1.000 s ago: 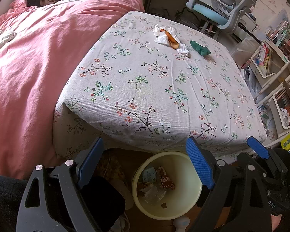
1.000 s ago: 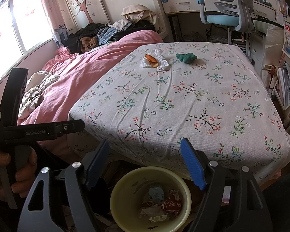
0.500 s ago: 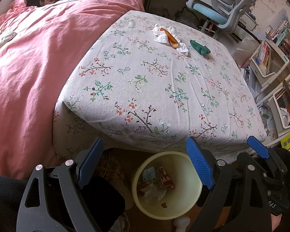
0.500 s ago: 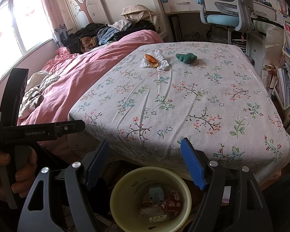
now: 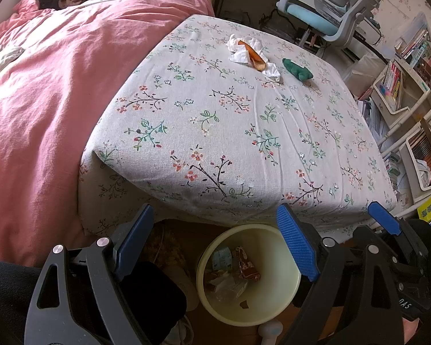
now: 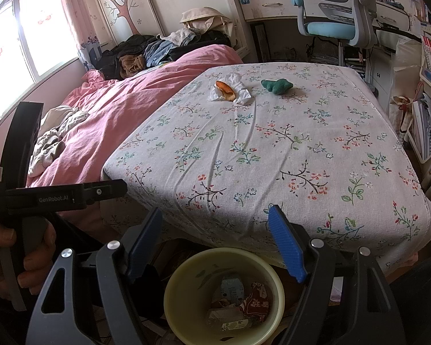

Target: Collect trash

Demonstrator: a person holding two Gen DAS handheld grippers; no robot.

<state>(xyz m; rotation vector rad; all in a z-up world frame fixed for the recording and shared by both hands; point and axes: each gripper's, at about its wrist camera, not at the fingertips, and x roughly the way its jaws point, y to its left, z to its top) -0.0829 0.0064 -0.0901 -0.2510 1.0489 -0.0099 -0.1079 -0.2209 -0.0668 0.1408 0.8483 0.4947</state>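
Bedroom setting: a bed under a pink duvet [image 6: 135, 106] fills the left side, with a heap of clothes [image 6: 158, 49] at its far end beside a window [image 6: 23, 37].

Against the bed stands a table covered by a floral tablecloth [image 5: 244, 132]. It takes up the centre of both views. Beyond its far edge stands a blue and grey desk chair [image 6: 333, 17]. Shelves of books [image 5: 399, 83] run along the right side.

On the floor below the near table edge sits a pale yellow bin [image 6: 186, 284]. It already contains wrappers and paper scraps, among them a red packet [image 6: 257, 300].

Trash left on the table lies near the far edge:
- a crumpled white tissue [image 6: 238, 89] with an orange peel [image 6: 225, 89] resting on it;
- a crumpled green item [image 6: 277, 85] just beside the tissue, apart from it.

Both pieces lie well apart from the grippers.

Left gripper [image 5: 215, 244]: the blue pads [image 5: 297, 247] are spread wide with nothing between them. It hangs over the bin rim. A hand [image 6: 28, 258] wraps its handle, as the right wrist view shows.

Right gripper [image 6: 217, 243]: the fingers [image 6: 286, 244] are spread with nothing gripped. It points down at the bin and the near table edge.
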